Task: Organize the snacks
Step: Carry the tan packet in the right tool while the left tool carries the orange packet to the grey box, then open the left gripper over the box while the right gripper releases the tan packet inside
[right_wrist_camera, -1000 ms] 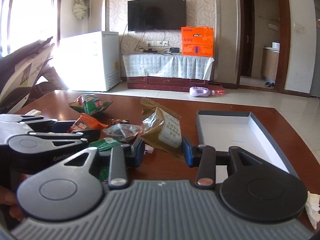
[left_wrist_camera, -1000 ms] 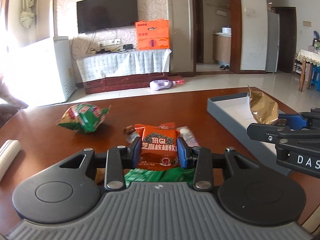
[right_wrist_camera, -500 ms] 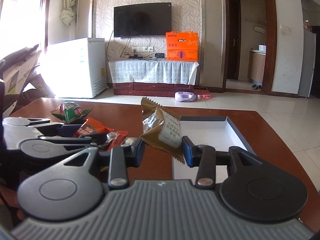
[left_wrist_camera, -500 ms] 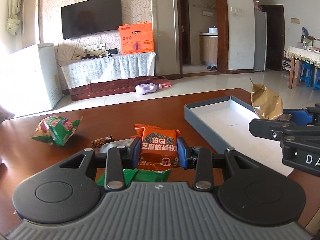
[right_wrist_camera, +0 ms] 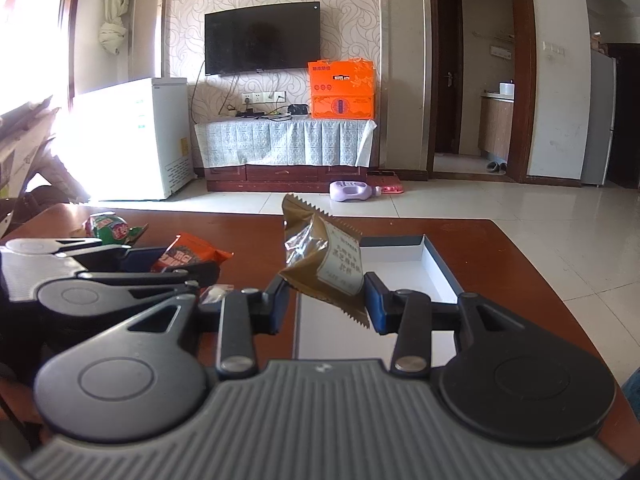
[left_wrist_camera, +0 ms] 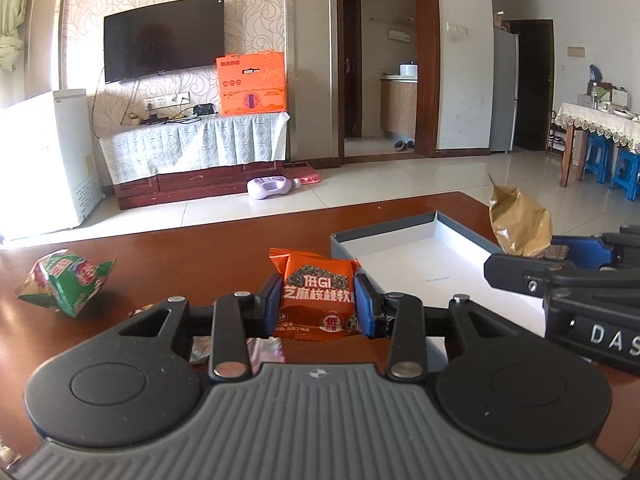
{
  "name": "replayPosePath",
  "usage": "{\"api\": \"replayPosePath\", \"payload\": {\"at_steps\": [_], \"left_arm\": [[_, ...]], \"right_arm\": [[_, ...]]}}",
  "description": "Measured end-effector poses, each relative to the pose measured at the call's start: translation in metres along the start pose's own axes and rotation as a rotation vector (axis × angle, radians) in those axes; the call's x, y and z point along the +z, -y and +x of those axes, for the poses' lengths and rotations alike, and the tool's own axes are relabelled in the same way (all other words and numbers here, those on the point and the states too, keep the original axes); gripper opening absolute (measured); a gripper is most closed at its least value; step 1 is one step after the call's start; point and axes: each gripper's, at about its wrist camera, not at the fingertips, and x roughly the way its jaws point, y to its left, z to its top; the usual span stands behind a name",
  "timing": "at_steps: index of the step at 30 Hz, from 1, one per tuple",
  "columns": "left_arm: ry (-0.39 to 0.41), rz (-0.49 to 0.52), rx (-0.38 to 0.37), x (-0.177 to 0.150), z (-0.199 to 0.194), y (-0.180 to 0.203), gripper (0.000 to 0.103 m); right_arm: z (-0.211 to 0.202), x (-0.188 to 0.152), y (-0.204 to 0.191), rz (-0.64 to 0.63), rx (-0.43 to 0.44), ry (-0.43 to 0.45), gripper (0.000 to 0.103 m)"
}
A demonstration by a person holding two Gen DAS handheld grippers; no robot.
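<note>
- Orange snack packet (left_wrist_camera: 318,298) sits clamped between the blue pads of the left claw (left_wrist_camera: 318,304) in the left wrist view, held upright above the brown tabletop (left_wrist_camera: 208,256).
- Just right of that packet lies a shallow grey box (left_wrist_camera: 384,232) with a white floor; the part of its inside that shows holds nothing.
- Over the box's right side hangs a crinkled brown packet (left_wrist_camera: 518,226), gripped by the right claw (left_wrist_camera: 560,246) entering from the right edge.
- A green snack bag (left_wrist_camera: 64,282) lies well apart on the left of the tabletop, and small wrappers (left_wrist_camera: 262,350) peek out under the left claw's fingers.
- In the right wrist view, the right claw (right_wrist_camera: 326,300) is closed on the brown packet (right_wrist_camera: 320,258), which tilts with its serrated top edge leaning left.
- Beyond it the grey box (right_wrist_camera: 438,258) rests on the tabletop (right_wrist_camera: 500,264), its visible white floor bare.
- At left, the left claw (right_wrist_camera: 172,264) pinches the orange packet (right_wrist_camera: 188,256); the green bag (right_wrist_camera: 108,230) lies behind it.
</note>
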Motion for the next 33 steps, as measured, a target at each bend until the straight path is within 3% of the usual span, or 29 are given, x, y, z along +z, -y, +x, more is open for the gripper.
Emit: {"api": "replayPosePath", "payload": {"at_steps": [23,33], "left_arm": [[-0.023,0.015,-0.134,0.02,0.103,0.068,0.044],[-0.061,0.029,-0.168,0.019,0.152,0.091,0.045]], "right_arm": [[0.027,-0.017,0.053,0.108,-0.128,-0.112,0.043],[0.039,-0.028,0.053,0.096,-0.126,-0.188,0.043]]}}
